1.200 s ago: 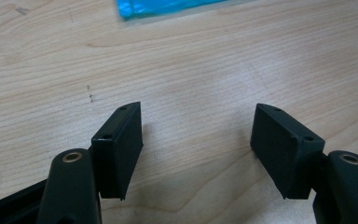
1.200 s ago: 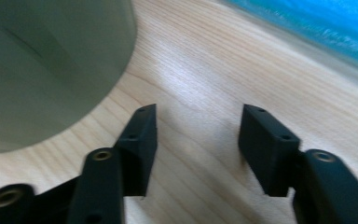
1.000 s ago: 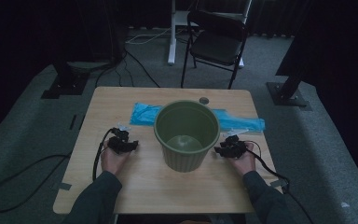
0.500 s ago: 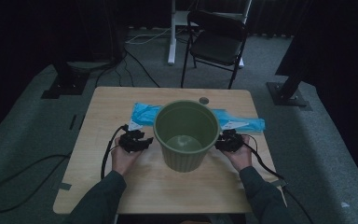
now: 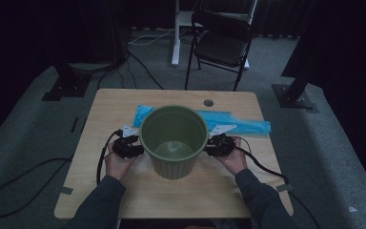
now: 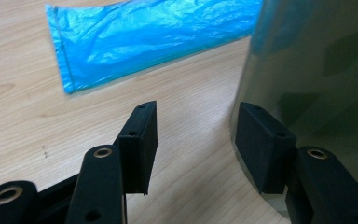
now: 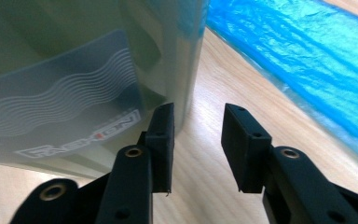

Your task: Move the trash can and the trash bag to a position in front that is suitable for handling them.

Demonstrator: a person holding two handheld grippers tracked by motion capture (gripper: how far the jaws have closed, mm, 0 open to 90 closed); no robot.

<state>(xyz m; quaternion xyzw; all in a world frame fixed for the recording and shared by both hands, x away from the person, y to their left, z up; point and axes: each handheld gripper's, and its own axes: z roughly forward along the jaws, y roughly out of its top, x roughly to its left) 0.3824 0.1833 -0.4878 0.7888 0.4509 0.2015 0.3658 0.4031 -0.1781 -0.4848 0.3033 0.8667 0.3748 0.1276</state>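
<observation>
green plastic bin (image 5: 173, 140) stands mid-table, near the front edge, before a blue bag (image 5: 248, 125). it appears light, stiff and smooth-walled, likely slippery. left gripper (image 6: 193, 140) and right gripper (image 7: 196, 144) flank the wall, jaws parted, clamping nothing. squeeze opposite sides together.

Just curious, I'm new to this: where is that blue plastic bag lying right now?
In the high view, the blue plastic bag lies flat on the table's far half, right behind the green bucket.
</observation>
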